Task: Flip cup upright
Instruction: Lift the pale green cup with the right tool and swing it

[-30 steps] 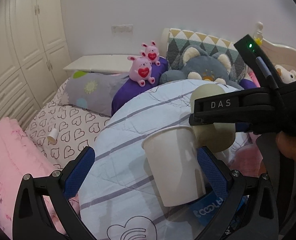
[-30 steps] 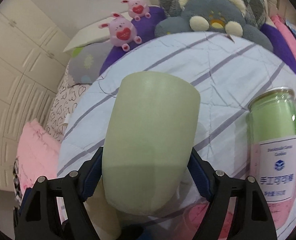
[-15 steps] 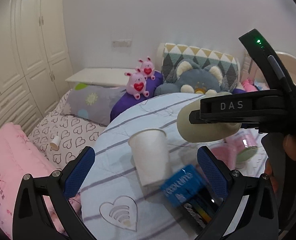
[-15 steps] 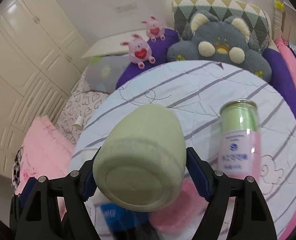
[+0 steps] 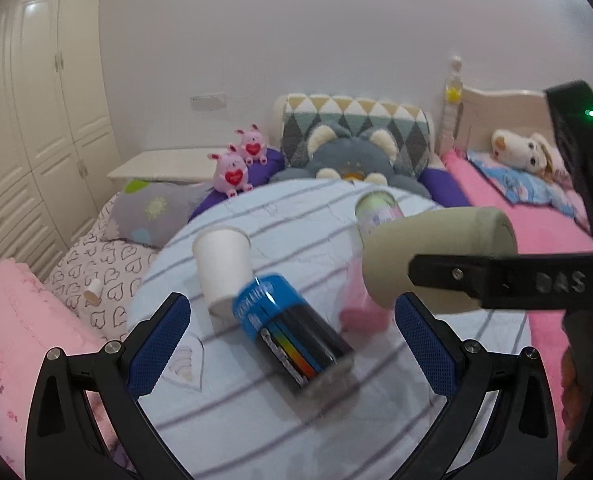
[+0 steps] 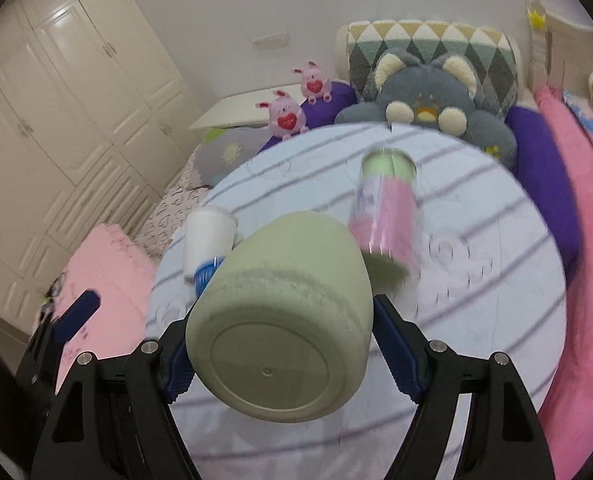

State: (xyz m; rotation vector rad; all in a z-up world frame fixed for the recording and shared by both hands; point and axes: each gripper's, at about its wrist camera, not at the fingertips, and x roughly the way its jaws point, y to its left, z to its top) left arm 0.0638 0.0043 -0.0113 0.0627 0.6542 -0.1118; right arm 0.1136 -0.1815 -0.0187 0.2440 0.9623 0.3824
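Above the round striped-cloth table [image 5: 256,412], the right gripper [image 6: 280,344] pinches the pale green ceramic cup [image 6: 284,316] on its side, base toward its camera. Lower down, the left gripper [image 5: 292,320] hangs spread and holding nothing. Beneath stand a white paper cup [image 5: 224,264], blue-topped black can [image 5: 292,332] and pink-and-green can [image 6: 384,216]; contents unclear.

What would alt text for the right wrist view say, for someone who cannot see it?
The right gripper clamps a pale green cup on its side, flat base toward the camera, above a round table with a striped cloth. Behind it are a white paper cup, a pink and green can, and plush toys on a bed.
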